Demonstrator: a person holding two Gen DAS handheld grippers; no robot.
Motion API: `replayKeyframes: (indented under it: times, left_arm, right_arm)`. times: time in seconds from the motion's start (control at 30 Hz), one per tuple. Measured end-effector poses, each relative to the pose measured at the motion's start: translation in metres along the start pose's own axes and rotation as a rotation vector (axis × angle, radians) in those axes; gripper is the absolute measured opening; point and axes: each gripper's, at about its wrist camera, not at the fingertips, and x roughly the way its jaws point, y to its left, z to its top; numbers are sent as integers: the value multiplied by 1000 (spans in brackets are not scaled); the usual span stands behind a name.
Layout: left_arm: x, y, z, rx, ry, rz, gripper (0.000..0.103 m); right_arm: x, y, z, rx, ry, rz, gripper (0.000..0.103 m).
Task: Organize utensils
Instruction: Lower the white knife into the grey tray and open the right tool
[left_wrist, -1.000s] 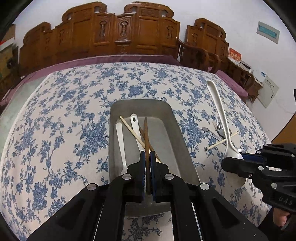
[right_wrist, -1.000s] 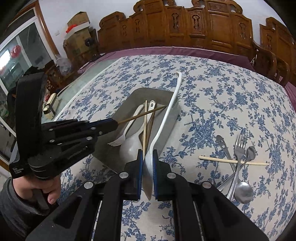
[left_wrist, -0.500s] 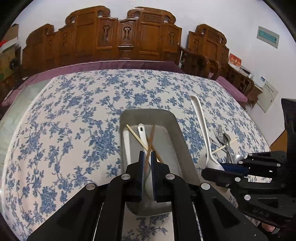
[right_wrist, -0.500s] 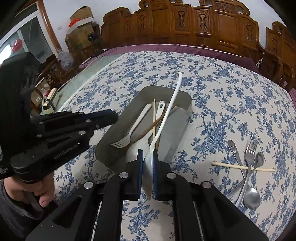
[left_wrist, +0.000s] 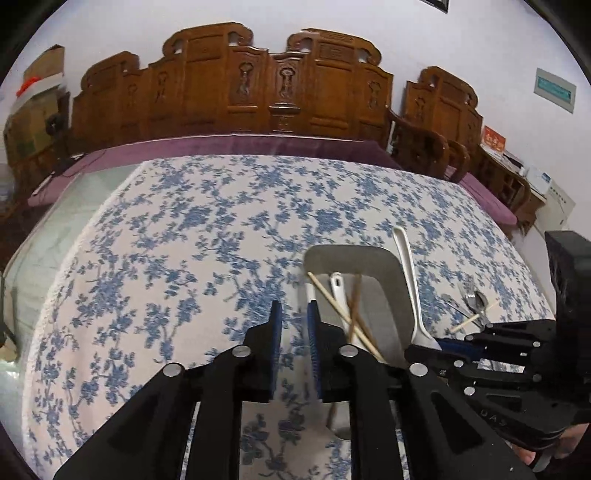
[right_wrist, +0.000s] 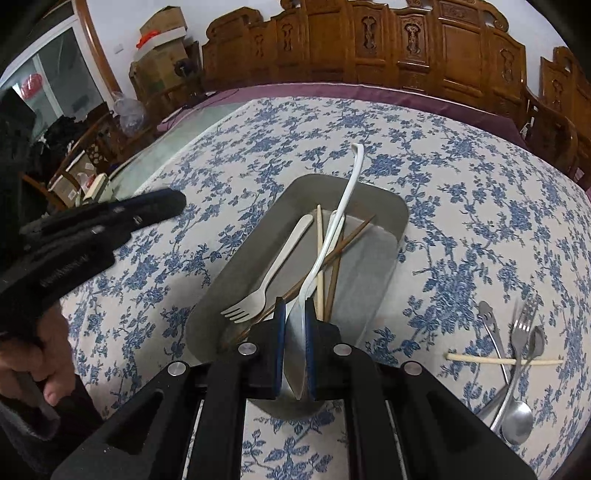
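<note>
A grey metal tray (right_wrist: 369, 280) lies on the blue-flowered tablecloth and holds a white fork (right_wrist: 273, 273), a pale chopstick (right_wrist: 320, 236) and brown chopsticks (right_wrist: 354, 236). My right gripper (right_wrist: 295, 306) is shut on the bowl end of a long white spoon (right_wrist: 347, 199), held over the tray's near end. My left gripper (left_wrist: 294, 314) is open and empty, to the left of the tray (left_wrist: 388, 280). The white spoon (left_wrist: 410, 280) and the right gripper also show in the left wrist view.
To the right of the tray lie metal spoons (right_wrist: 517, 417), a metal fork (right_wrist: 522, 325) and a pale chopstick (right_wrist: 502, 360) in a loose pile. Carved wooden chairs (left_wrist: 280, 85) line the table's far edge.
My left gripper let go of the brown chopstick into the tray, opened and swung off to the left. My right gripper carried the white spoon over the tray.
</note>
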Motion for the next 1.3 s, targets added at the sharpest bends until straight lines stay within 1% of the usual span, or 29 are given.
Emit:
replayKeyframes:
  times: [0.17, 0.37, 0.57, 0.77, 1.0, 1.2, 1.23, 1.3]
  left_arm:
    - [2, 10, -1, -21, 12, 10, 14]
    - [3, 15, -1, -34, 17, 15, 14]
    - [4, 16, -1, -33, 21, 18, 14]
    - [5, 14, -2, -25, 25, 14, 14]
    - [5, 10, -2, -16, 27, 11, 14]
    - [3, 4, -2, -10, 26, -2, 17]
    - [2, 2, -2, -5, 23, -5, 17]
    - [0, -3, -2, 5, 17, -12, 23]
  right_arm:
    - [16, 7, 0, -11, 28, 12, 11]
    - [28, 18, -2, -19, 51, 59, 11]
    - [35, 15, 0, -11, 61, 51, 11]
    - [32, 1, 4, 9, 51, 14, 11]
    - [17, -12, 4, 23, 12, 0, 11]
    - [-20, -21, -4, 15, -53, -8, 11]
    - [-29, -24, -6, 17, -66, -16, 11]
    - [-45, -32, -11, 22, -89, -32, 11]
